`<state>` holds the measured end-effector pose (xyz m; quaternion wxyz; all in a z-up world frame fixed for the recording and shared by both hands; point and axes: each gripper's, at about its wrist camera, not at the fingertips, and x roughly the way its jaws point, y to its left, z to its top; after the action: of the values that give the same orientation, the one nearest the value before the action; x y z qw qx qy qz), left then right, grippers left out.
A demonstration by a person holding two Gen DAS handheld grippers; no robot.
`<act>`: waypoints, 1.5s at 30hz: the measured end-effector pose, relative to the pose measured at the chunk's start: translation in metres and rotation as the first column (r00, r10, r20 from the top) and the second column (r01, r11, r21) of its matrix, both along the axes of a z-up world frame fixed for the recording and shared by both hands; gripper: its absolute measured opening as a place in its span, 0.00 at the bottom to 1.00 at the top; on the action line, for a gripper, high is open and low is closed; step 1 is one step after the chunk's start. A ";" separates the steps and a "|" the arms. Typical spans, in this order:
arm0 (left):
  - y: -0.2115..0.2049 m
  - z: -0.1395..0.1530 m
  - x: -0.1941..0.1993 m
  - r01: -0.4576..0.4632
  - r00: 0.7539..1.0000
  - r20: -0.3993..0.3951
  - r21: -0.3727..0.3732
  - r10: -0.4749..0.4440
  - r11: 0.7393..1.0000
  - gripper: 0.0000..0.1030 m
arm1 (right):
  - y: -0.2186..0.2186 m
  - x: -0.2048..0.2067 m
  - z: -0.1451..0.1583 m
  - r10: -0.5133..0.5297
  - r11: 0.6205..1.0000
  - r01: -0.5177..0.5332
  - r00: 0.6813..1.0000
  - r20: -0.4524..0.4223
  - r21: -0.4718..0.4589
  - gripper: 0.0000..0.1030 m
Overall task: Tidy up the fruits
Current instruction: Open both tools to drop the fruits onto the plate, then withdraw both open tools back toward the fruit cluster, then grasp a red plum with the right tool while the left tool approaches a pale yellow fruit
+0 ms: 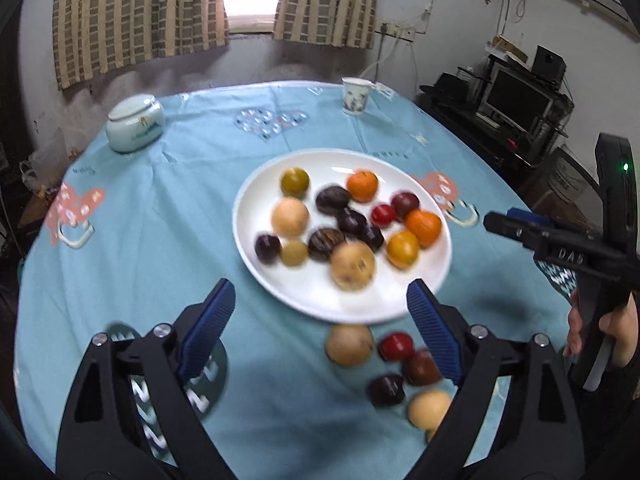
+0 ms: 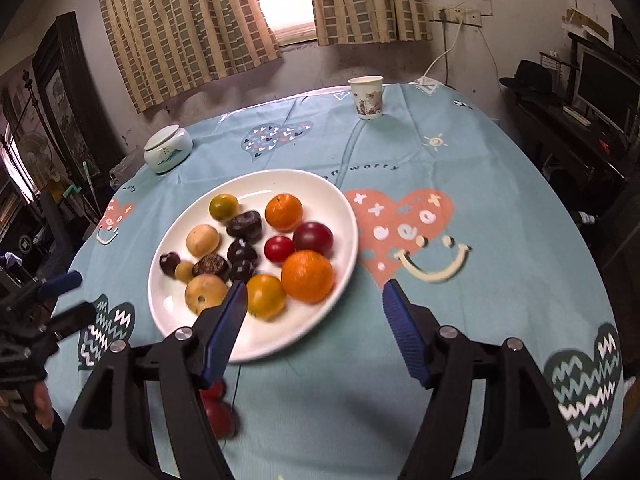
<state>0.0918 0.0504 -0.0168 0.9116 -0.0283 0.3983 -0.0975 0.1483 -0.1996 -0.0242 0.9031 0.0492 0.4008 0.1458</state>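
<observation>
A white plate (image 1: pixel 280 296) holds several fruits: oranges (image 1: pixel 423 227), dark plums (image 1: pixel 332 199), tan pears (image 1: pixel 353 266) and a red one. The plate shows in the right wrist view too (image 2: pixel 280 340). Several loose fruits lie on the cloth in front of it, among them a tan pear (image 1: pixel 349 345) and a red fruit (image 1: pixel 396 346). My left gripper (image 1: pixel 322 330) is open and empty, just before the plate's near rim. My right gripper (image 2: pixel 312 332) is open and empty over the plate's near right edge; it also shows in the left wrist view (image 1: pixel 516 224).
A blue patterned tablecloth (image 1: pixel 160 240) covers the round table. A white lidded jar (image 1: pixel 135 123) stands far left, a paper cup (image 1: pixel 355 96) at the far edge. A monitor and shelves (image 1: pixel 516 100) stand to the right of the table.
</observation>
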 end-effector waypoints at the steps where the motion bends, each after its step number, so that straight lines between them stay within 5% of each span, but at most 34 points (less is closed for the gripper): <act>1: -0.002 -0.007 -0.008 -0.004 1.000 -0.010 0.001 0.004 1.000 0.87 | -0.002 -0.008 0.000 0.001 1.000 -0.001 1.000 -0.002 0.003 0.69; 13: 0.000 -0.070 -0.064 -0.032 0.989 -0.146 -0.025 0.028 0.999 0.87 | 0.020 -0.086 -0.036 0.118 0.993 -0.118 0.988 -0.099 0.003 0.70; 24: 0.004 -0.077 -0.089 -0.022 0.987 -0.159 -0.005 0.021 1.000 0.87 | 0.068 -0.066 -0.067 0.216 0.976 -0.210 0.963 -0.161 0.049 0.70; 29: 0.004 -0.075 -0.089 -0.020 0.986 -0.164 -0.011 0.018 1.000 0.87 | 0.078 -0.057 -0.083 0.279 0.959 -0.260 0.938 -0.206 0.116 0.39; 37: -0.024 -0.070 -0.082 0.048 0.983 -0.178 -0.030 -0.053 0.998 0.87 | 0.045 -0.079 -0.057 0.175 0.984 -0.176 0.982 -0.074 -0.014 0.39; 45: -0.063 -0.082 -0.066 0.104 0.968 -0.222 -0.051 -0.113 0.993 0.81 | -0.012 -0.102 -0.069 0.077 0.997 -0.079 0.993 -0.092 -0.026 0.39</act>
<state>0.0260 -0.0125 -0.0986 0.8533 -0.0348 0.4978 -0.1511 0.0464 -0.2117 -0.0933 0.8783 0.0266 0.4450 0.1726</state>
